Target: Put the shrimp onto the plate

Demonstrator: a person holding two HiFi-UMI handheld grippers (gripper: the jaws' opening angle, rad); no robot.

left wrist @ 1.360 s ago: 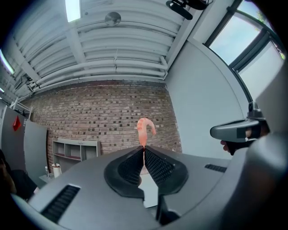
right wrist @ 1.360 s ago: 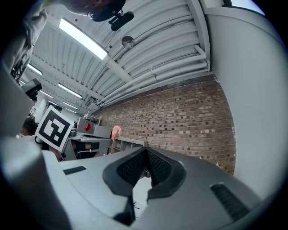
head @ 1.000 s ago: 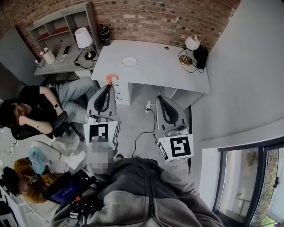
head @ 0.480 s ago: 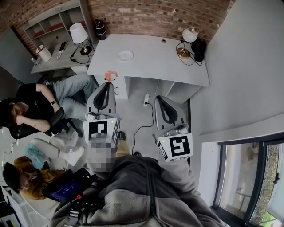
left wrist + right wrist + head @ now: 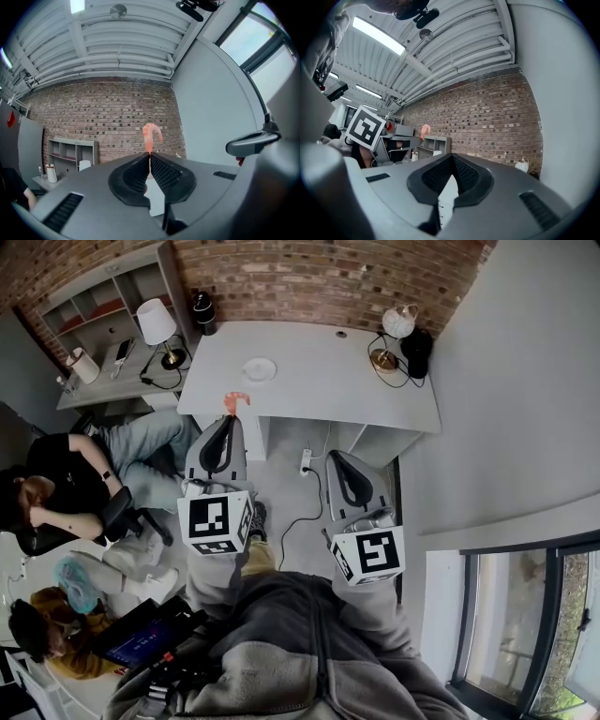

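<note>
My left gripper is shut on a pink shrimp, which sticks out past the jaw tips just short of the white desk's near edge. In the left gripper view the shrimp stands curled above the closed jaws of the left gripper. A small white plate lies on the desk, beyond the shrimp and a little to its right. My right gripper is shut with nothing in it, held over the floor below the desk; its closed jaws fill the right gripper view.
Two lamps stand near the desk's ends, with a dark speaker at the back left. Two seated people are at the left by a shelf unit. A cable and power strip lie on the floor. A grey wall runs along the right.
The view has shifted toward the desk, so the desk and plate sit lower and nearer. The left gripper with the shrimp has come closer to the desk's edge.
</note>
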